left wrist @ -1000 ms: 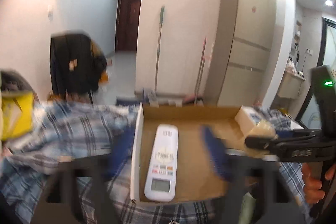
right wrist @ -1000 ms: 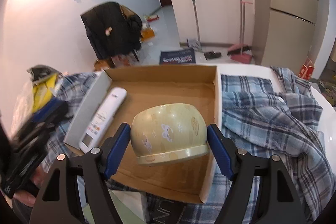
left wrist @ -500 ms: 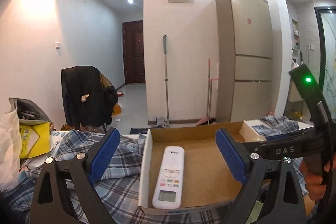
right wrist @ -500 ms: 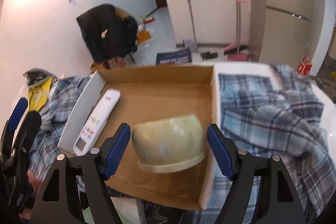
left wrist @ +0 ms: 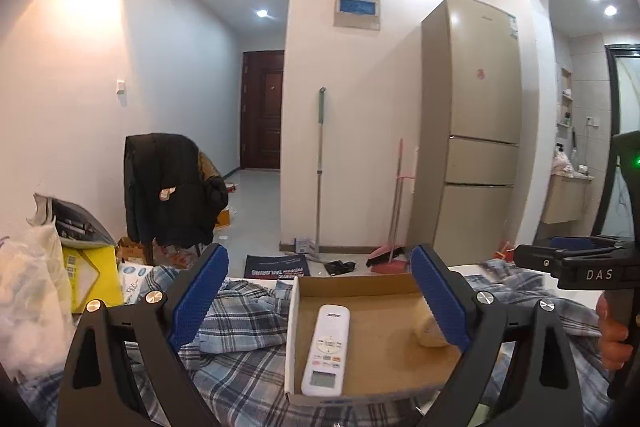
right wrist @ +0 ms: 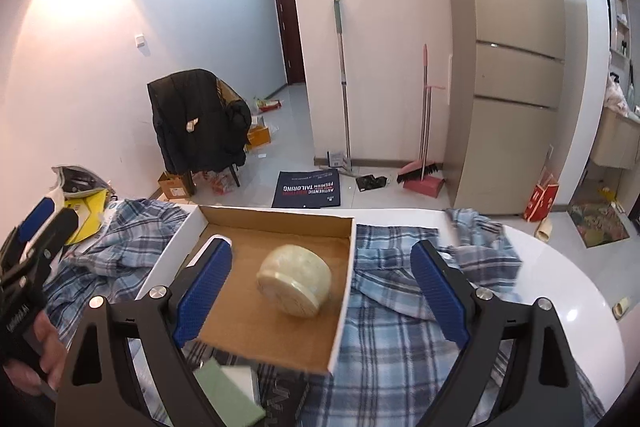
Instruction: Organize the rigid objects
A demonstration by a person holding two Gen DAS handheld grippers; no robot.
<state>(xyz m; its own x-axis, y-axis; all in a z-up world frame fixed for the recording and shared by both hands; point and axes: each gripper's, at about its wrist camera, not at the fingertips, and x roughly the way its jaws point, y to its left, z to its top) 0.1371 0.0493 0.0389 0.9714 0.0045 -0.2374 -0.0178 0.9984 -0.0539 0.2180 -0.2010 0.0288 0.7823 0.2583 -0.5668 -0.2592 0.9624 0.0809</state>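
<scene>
A shallow cardboard box (left wrist: pixel 360 285) (right wrist: pixel 276 223) lies on a plaid shirt on the table. A white remote control (left wrist: pixel 326 349) lies in its left part. A pale green bowl (right wrist: pixel 295 279) lies overturned in its right part, and shows partly behind a finger in the left wrist view (left wrist: pixel 426 335). My right gripper (right wrist: pixel 320 297) is open and empty, raised above and in front of the bowl. My left gripper (left wrist: pixel 318 303) is open and empty, in front of the box.
A blue plaid shirt (right wrist: pixel 404 323) (left wrist: pixel 236 355) covers the white table (right wrist: pixel 576 291). A yellow box and plastic bags (left wrist: pixel 48 291) sit at the far left. A green-and-white item (right wrist: pixel 232 387) lies at the near edge. Behind stand a chair with a black jacket (right wrist: pixel 200 123), brooms and a fridge (left wrist: pixel 476 131).
My right gripper opened, let the bowl down into the box and drew back and up. My left gripper pulled back from the box and rose.
</scene>
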